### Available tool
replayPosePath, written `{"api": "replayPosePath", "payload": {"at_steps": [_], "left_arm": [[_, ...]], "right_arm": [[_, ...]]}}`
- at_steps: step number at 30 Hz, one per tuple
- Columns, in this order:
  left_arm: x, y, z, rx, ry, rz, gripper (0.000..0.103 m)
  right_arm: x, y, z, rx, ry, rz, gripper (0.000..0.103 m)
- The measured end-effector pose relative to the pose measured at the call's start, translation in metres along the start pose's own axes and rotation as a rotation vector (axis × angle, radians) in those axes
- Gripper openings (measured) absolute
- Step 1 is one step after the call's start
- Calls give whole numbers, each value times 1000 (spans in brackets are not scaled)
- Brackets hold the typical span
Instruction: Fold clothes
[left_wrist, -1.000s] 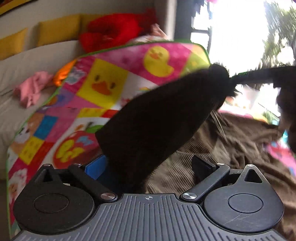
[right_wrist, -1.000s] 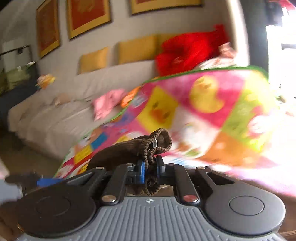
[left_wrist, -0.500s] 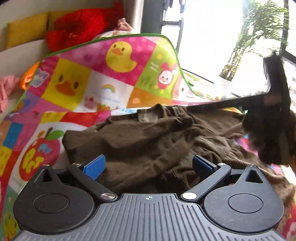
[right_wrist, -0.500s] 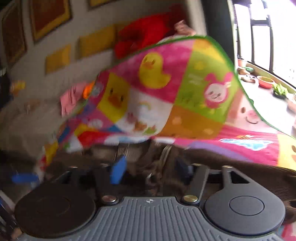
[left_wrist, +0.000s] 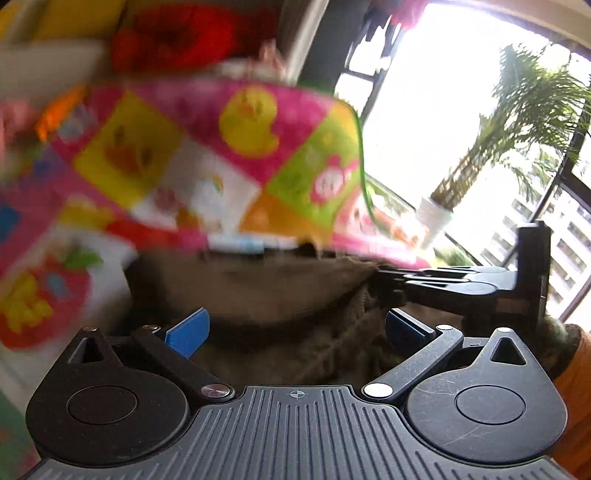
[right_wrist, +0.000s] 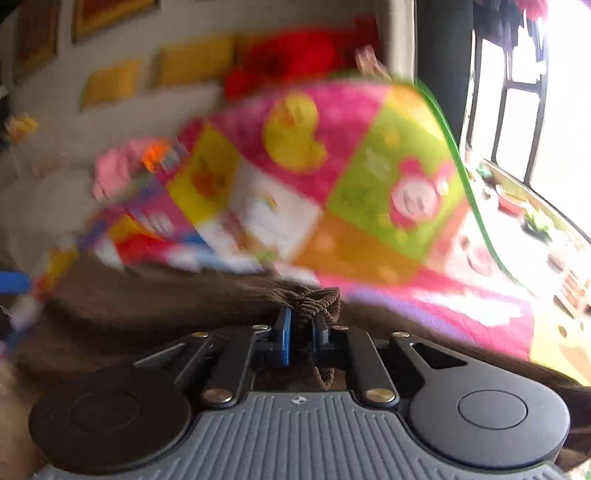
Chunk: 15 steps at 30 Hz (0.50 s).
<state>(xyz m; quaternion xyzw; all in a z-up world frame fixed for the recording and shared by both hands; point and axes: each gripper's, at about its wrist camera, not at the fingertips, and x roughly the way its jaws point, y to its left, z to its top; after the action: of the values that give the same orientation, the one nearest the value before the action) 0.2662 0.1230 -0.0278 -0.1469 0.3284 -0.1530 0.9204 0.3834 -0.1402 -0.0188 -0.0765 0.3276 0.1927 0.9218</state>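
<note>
My left hand-held gripper (left_wrist: 295, 328) is spread wide, its blue pads (left_wrist: 188, 332) well apart and pressing on nothing. The brown ribbed garment (left_wrist: 280, 295) lies just ahead of and below its fingers, bunched between them and reaching up to the edge of the patchwork play mat (left_wrist: 207, 155) beyond. Only this view shows my other tool from outside: to the right and a little ahead, the right hand-held gripper (left_wrist: 384, 280) comes in sideways, its black linkage level and its tips buried in a fold of the brown cloth. Further right, this view alone catches the bright window with a potted palm (left_wrist: 524, 122) outside.

My right wrist view gives what the left cannot: the right hand-held gripper (right_wrist: 301, 328) has just been closing, and its blue pads (right_wrist: 284, 332) now stand pressed close with a ribbed hem of the brown ribbed garment (right_wrist: 314, 299) pinched between them, a loop of it hanging down behind the fingers. The rest of the cloth spreads to the left of and below the tool, blurred. Far left of it I see a sofa (right_wrist: 48, 192) with yellow cushions (right_wrist: 195, 59), framed pictures above, and a pink cloth (right_wrist: 114, 173) beside the play mat (right_wrist: 332, 184).
</note>
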Motion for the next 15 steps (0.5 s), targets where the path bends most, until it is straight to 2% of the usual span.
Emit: {"api": "replayPosePath", "payload": {"at_steps": [2,3,4,5,6,8,9,11,13,15], "left_arm": [[21,9,-7,-48,77,12,103],[29,13,-10,-67,109,25,103],[29,13,-11,-68,107,28,103],[29,13,-11,-70,105,32,103],[29,13,-11,-71,104,36,103],[29,13,-12,-74,100,43,103],[28,13,-12,-76,99,47,103],[28,12,-13,-79,95,55,103],[28,12,-14,-81,92,62,103],[28,12,-14,-85,88,70,103]], "right_arm": [[10,-10,-9,35,42,-7,36],[6,-12,-11,51,23,-16,42],[1,-15,-12,67,5,-25,54],[-5,-16,-13,79,-20,-28,57],[-15,-15,-11,86,-57,-13,57],[-31,-14,-9,124,-115,93,61],[-35,-14,-9,156,-121,161,61],[-29,-15,-12,242,-78,300,61],[-9,-13,-21,304,-1,323,61],[-2,-17,-29,343,21,312,54]]}}
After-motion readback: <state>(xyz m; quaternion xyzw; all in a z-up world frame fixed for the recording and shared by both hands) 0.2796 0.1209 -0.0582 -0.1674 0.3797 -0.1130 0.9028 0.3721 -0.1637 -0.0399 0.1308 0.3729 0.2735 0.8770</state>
